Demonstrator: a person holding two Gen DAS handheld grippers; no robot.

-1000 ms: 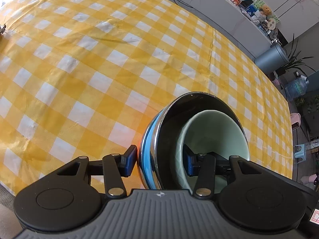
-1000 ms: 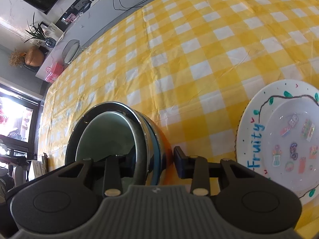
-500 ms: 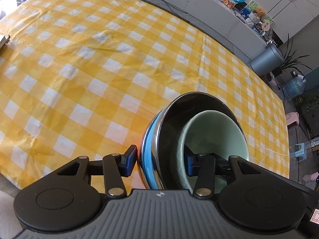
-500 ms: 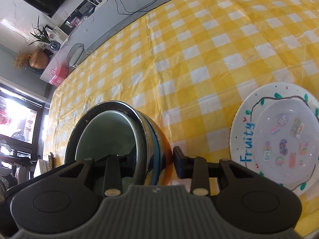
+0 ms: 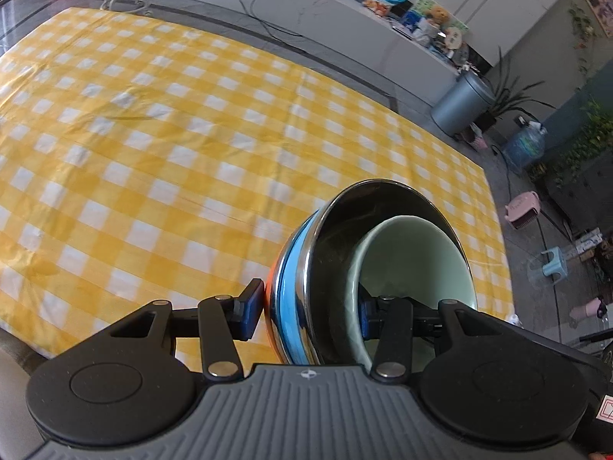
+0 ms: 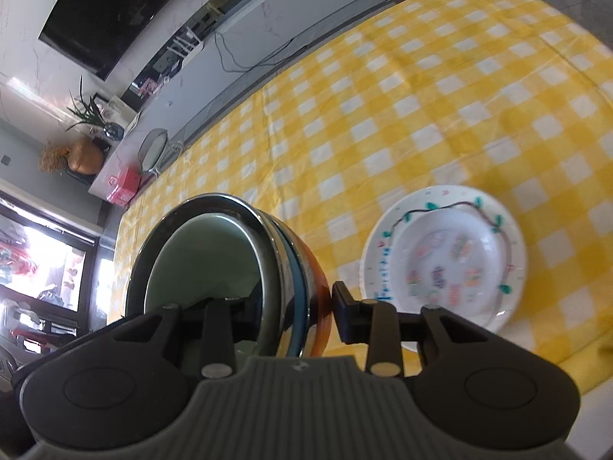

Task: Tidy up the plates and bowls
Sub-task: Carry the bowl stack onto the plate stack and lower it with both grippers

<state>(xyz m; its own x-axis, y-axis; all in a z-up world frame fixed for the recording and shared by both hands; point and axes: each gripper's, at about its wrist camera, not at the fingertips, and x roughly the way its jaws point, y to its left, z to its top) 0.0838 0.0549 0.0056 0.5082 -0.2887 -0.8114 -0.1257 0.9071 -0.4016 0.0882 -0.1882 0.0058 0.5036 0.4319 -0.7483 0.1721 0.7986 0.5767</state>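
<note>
Now you are carrying the nested bowls (image 5: 367,268), both grippers clamping opposite rims; next, lowering beside the plate (image 6: 444,264) needs level hands.

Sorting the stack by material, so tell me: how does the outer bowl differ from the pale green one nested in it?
The outer bowl has a shiny metal rim with blue and orange bands outside; the green bowl is matte and plain. The outer bowl is larger and holds the green bowl inside it. The outer bowl's inside looks dark and reflective, the green bowl's pale. Both are round, tilted together, and pinched at the walls by the left hand-held gripper and right hand-held gripper.
</note>
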